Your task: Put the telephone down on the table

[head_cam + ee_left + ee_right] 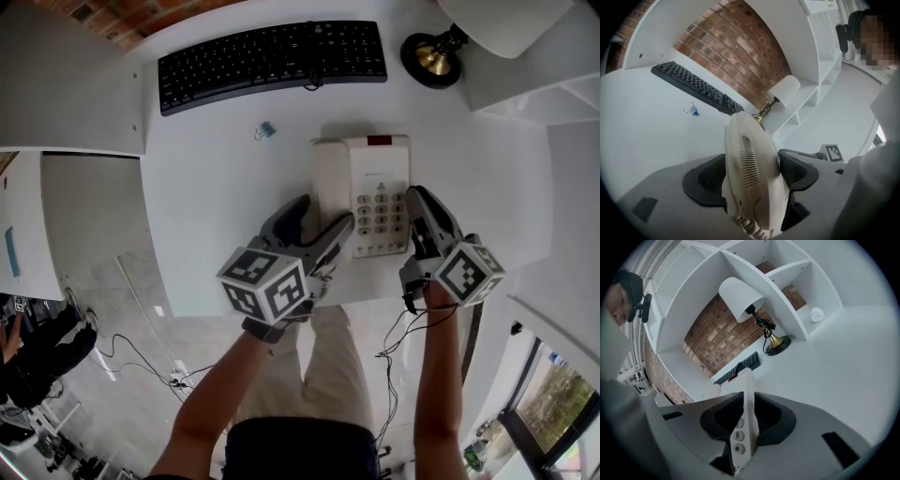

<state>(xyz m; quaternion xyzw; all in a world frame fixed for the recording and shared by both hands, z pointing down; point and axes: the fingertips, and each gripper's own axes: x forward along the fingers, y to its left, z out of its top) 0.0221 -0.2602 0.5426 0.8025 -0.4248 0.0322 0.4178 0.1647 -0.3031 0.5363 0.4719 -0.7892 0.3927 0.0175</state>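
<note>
A cream telephone [380, 192] with a keypad lies flat on the white table [225, 206], close to its front edge. Its handset [328, 178] rests along the left side of the base. My left gripper [321, 217] reaches in from the front, and its jaws are shut on the near end of the handset [750, 159], one pad against each side. The coiled cord shows at the bottom of the left gripper view. My right gripper [419, 208] is shut on the thin right edge of the telephone base [747, 399], beside the 9 and # keys.
A black keyboard [272, 58] lies at the back of the table. A small blue binder clip [265, 130] sits between it and the telephone. A brass-based lamp [431, 58] with a white shade stands at the back right, by white shelves [797, 291].
</note>
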